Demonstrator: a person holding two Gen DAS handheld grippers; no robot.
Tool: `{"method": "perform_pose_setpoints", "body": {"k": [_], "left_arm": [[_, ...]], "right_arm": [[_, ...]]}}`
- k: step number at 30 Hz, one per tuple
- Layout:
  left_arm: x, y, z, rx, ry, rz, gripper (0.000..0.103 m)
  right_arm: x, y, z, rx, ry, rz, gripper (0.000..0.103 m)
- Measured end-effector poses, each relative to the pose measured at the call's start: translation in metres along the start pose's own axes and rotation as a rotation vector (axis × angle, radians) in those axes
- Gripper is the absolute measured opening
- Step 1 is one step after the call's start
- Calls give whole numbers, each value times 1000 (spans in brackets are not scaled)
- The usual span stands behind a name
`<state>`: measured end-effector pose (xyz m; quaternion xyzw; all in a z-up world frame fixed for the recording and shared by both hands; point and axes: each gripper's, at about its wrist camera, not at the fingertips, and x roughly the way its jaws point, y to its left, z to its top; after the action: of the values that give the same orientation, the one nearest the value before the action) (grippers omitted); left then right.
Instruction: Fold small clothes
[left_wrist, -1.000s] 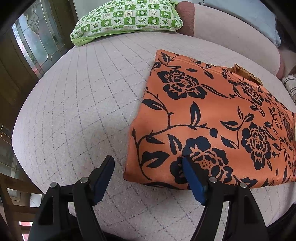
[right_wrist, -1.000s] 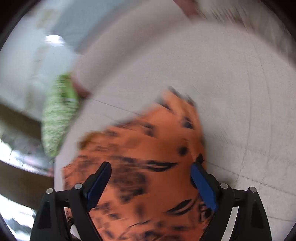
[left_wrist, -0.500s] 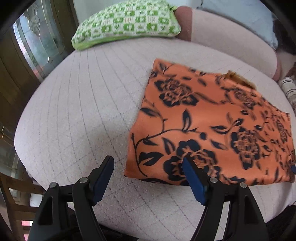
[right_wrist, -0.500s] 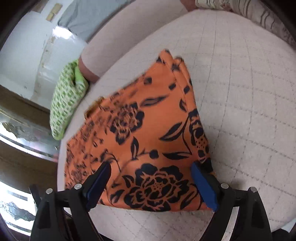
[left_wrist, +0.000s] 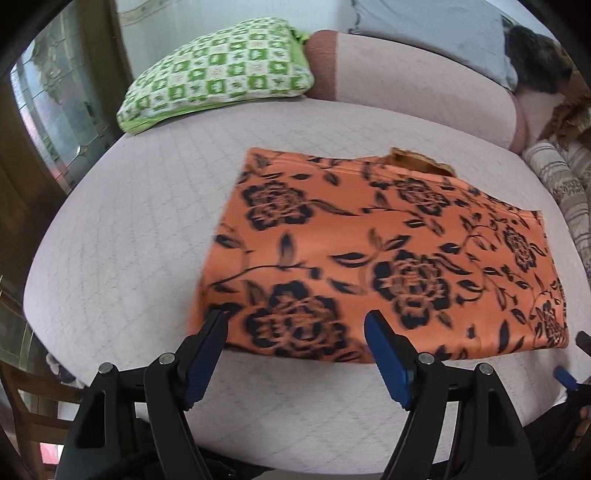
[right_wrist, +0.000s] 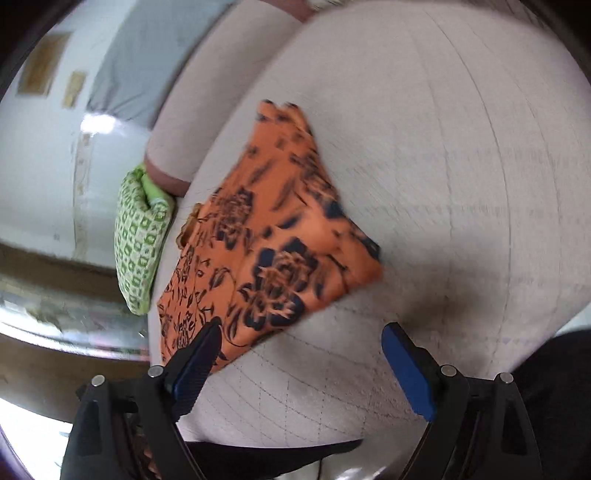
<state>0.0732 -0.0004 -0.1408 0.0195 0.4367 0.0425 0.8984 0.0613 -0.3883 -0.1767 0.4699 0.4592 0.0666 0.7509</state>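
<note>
Both grippers backed off the folded cloth.
I see left gripper (left_wrist: 295, 334) and right gripper (right_wrist: 301, 341) wide open, empty; orange floral garment (left_wrist: 373, 254) now farther ahead, fold apparently done.

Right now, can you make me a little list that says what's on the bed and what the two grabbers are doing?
surface: pale quilted bed
cloth: orange with black flowers, lying flat and folded on the bed
cloth's far edge: a bit of brown inner layer peeks out
pillow: green checked, at the far left, apart from the cloth
left gripper: open, holding nothing, over the cloth's near edge
right gripper: open, holding nothing, near a cloth corner
</note>
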Motion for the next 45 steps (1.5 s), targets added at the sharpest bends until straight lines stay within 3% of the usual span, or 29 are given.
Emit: {"method": "perform_pose_setpoints", "body": {"k": [8,10,11,12,14,16,18,21,25,26,27,28,29,31,32,33,35,37,39,42,45], "left_arm": [[10,-48,9,68,-14,-29,77],[13,-54,12,73,-13,-37,77],[15,-57,14,76,-12,-44,77],[17,-60,15,77,-11,-48,77],[20,-65,17,83,-6,-56,77],[23,-68,18,90,-4,-59,77],[26,-71,20,94,1,-64,77],[28,-72,24,88,-3,-73,77],[34,-74,28,76,-1,-87,77],[41,-75,29,74,13,-85,77],[49,-77,29,75,32,-80,77],[57,-79,29,81,52,-73,77],[63,-79,29,92,74,-63,77],[60,-77,29,77,48,-76,77],[55,-76,31,60,22,-91,77],[48,-74,33,43,-11,-114,77],[44,-76,37,41,-58,-126,79],[58,-82,37,69,-28,-100,81],[87,-87,29,98,40,-71,84],[84,-89,30,104,20,-59,85],[84,-86,33,92,35,-75,85]], "right_arm": [[13,-8,24,96,-47,110,90],[15,-8,29,105,-62,120,86],[14,-7,30,97,-72,114,71],[14,-4,33,86,-72,109,47],[20,-3,36,90,-44,115,28],[24,-4,38,84,-34,118,25],[22,-1,39,61,-44,104,14],[7,15,37,-17,-97,68,11],[-10,29,25,-94,-175,3,11],[-3,25,23,-101,-157,-26,14],[18,13,24,-88,-77,-96,16],[27,-2,27,-26,-37,-73,15],[19,-15,28,61,-65,4,21],[2,-7,32,26,-103,-45,39],[-10,0,33,-15,-152,-84,63],[-21,5,34,-47,-191,-104,79],[-33,13,41,-98,-234,-133,80],[-34,22,59,-139,-241,-131,80],[-22,31,82,-163,-203,-91,80],[15,46,122,-211,-115,-31,80],[57,53,156,-269,-57,-75,80]]}}
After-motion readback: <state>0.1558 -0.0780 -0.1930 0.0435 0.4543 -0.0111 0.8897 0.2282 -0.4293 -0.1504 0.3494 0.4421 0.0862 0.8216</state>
